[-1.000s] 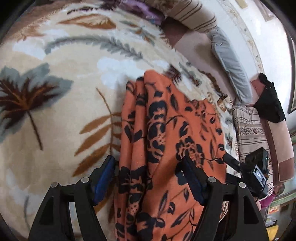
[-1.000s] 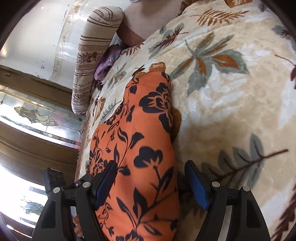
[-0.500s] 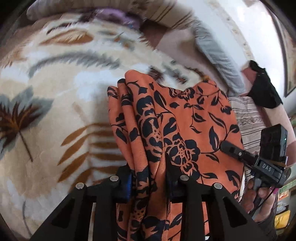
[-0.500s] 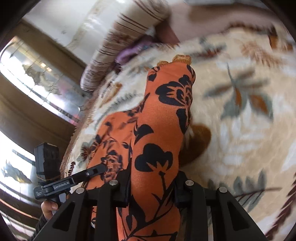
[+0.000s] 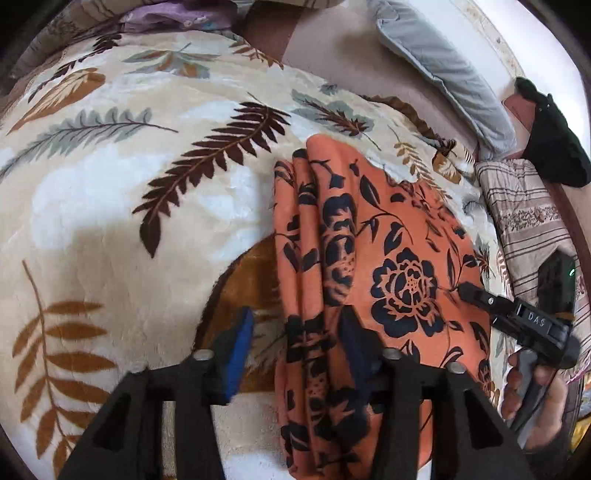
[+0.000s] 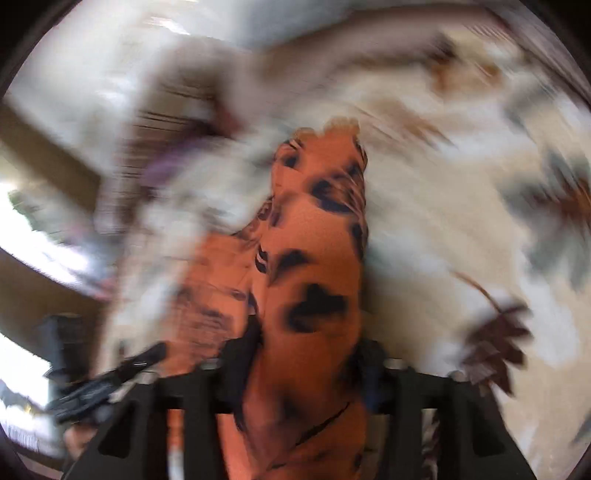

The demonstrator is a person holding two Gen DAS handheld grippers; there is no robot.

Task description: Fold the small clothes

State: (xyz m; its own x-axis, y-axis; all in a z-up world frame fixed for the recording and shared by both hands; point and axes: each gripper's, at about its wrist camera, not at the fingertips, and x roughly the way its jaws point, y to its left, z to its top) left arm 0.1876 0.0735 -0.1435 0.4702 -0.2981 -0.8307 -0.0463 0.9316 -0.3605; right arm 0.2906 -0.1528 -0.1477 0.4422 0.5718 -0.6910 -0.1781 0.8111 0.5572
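Observation:
An orange cloth with black flowers lies on the leaf-print blanket, bunched into folds along its left edge. My left gripper straddles that bunched edge and its jaws are opening. The blue left pad stands clear of the fabric, while the folds lean on the right finger. In the smeared right wrist view the orange cloth fills the gap of my right gripper, whose jaws are opening. The blur hides whether its pads still press. A hand holds that gripper at the cloth's right side.
A grey pillow and a striped cushion lie beyond the cloth at the right, beside a black item. A purple garment sits at the blanket's far edge. Open blanket spreads to the left.
Both grippers shut on the cloth's bunched ends half a second ago and carried it across the blanket. The left jaws have now parted off the fabric. The right view has gone blurred with motion.

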